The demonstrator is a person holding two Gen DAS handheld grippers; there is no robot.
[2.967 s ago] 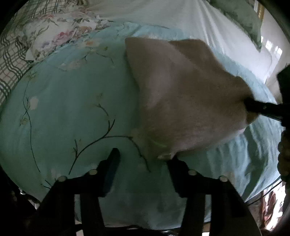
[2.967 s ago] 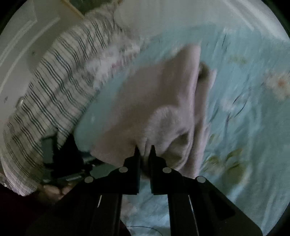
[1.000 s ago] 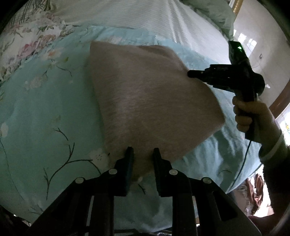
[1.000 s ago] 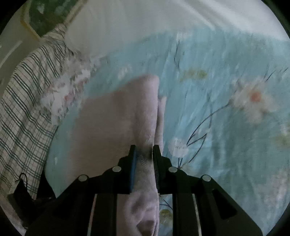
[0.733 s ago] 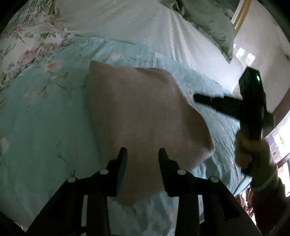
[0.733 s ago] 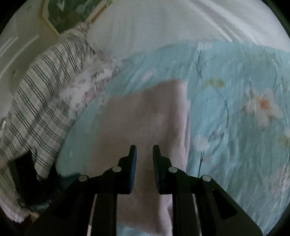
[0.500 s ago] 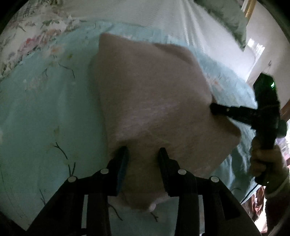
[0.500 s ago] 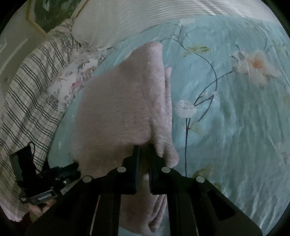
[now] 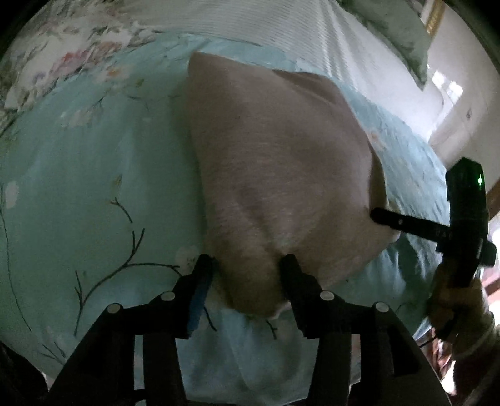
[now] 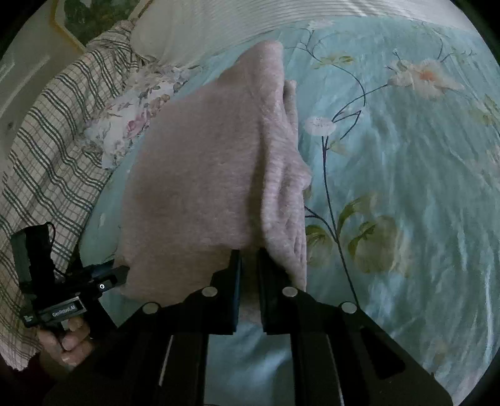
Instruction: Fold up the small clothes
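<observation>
Open blue bedspread [image 10: 406, 187] right of pink garment [image 10: 203, 175]

The pink garment [image 9: 281, 175] is a soft, fuzzy cloth, matt, with a fine ribbed nap like fleece or terry. Beneath it, the light blue bedspread [image 9: 78, 175] is smooth woven cloth with a faint sheen and a printed flower-and-branch pattern. At the upper edge of the left wrist view, the white sheet [image 9: 297, 28] shows a fine corded texture – matt. In the right wrist view's left side, a plaid cloth [image 10: 47, 146] looks thin and woven, beside a floral printed fabric [image 10: 131, 121]. Both grippers – the left gripper [image 9: 247, 265] and right gripper [image 10: 248, 259] – are matt black plastic with small bright metal pins.
</observation>
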